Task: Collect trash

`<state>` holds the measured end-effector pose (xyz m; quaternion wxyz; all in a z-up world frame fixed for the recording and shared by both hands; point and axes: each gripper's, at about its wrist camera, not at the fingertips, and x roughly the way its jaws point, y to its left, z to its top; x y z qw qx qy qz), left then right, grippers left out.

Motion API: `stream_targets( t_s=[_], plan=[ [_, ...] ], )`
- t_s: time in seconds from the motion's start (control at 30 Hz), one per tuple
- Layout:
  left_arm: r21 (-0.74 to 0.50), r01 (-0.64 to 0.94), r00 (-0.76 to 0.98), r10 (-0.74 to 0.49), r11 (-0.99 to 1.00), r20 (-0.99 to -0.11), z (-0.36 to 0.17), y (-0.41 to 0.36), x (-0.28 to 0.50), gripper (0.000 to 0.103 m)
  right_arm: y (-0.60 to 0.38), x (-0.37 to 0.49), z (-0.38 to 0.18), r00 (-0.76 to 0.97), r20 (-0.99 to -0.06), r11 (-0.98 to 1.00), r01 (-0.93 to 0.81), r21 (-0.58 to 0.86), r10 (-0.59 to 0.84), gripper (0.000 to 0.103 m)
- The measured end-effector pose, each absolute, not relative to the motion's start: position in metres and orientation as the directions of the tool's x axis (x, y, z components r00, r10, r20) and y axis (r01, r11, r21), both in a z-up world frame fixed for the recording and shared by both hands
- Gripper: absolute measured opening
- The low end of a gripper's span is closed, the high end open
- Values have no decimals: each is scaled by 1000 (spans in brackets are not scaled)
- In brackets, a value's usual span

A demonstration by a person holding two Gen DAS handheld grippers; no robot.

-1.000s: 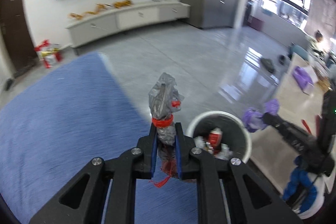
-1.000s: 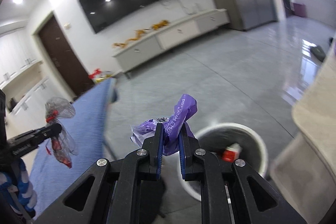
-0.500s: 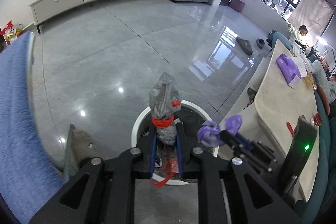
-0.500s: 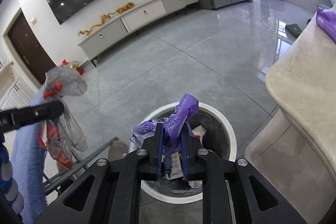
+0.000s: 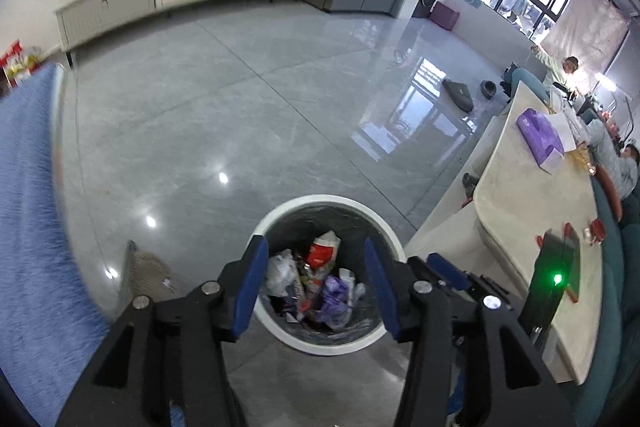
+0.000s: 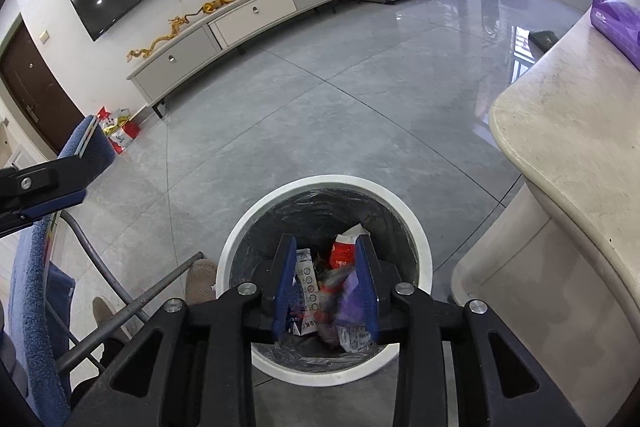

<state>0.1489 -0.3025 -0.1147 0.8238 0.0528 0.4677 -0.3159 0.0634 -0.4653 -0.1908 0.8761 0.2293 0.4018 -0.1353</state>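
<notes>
A round bin with a white rim (image 5: 280,213) and a dark liner stands on the grey floor, right below both grippers. Inside it lie a red-and-white carton (image 5: 322,251), a clear crumpled bag (image 5: 280,271) and a purple wrapper (image 5: 334,297). My left gripper (image 5: 316,287) hangs over the bin, its jaws opening with nothing between them. My right gripper (image 6: 326,287) is over the same bin (image 6: 236,231), jaws opening too. The purple wrapper (image 6: 352,293) shows as a blur falling past the right pad, free of any grip. One finger (image 6: 44,205) of the left gripper shows at the left edge.
A table under a blue cloth (image 5: 28,207) stands left of the bin, its metal legs (image 6: 120,311) and a slipper (image 6: 200,279) beside it. A beige counter (image 5: 532,227) with a purple pack (image 5: 540,133) is close on the right. People sit at its far end (image 5: 568,67).
Both grippers came in over the bin and sank, then opened. The grey bag with the red tie left the left jaws and the purple wrapper left the right jaws, both down into the bin.
</notes>
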Motion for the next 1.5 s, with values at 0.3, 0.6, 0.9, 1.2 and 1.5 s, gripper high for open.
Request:
stream_targets(
  t_s=[0.3,0.6,0.9,1.2,1.5],
  plan=[
    [-33,529,580,-390,848,-715,-76,-247,117,49,-439,57,-151,695,-717,879,370,302,-46,37],
    [102,384,740,-239,918,-629,-44,-161,93,50,-376,64,-100,759,-650,929,216,301,34,39],
    [115,181,839,-92,977,-536,-13,-74,75,72,-292,71,-58,792,-590,960,19,281,157,44],
    [106,63,874,-3,992,-486,-1,-22,57,77,-237,65,-27,806,-557,972,-90,217,199,49],
    [70,5,890,28,998,-456,5,9,36,82,-204,55,-4,829,-530,982,-121,143,180,59]
  ],
)
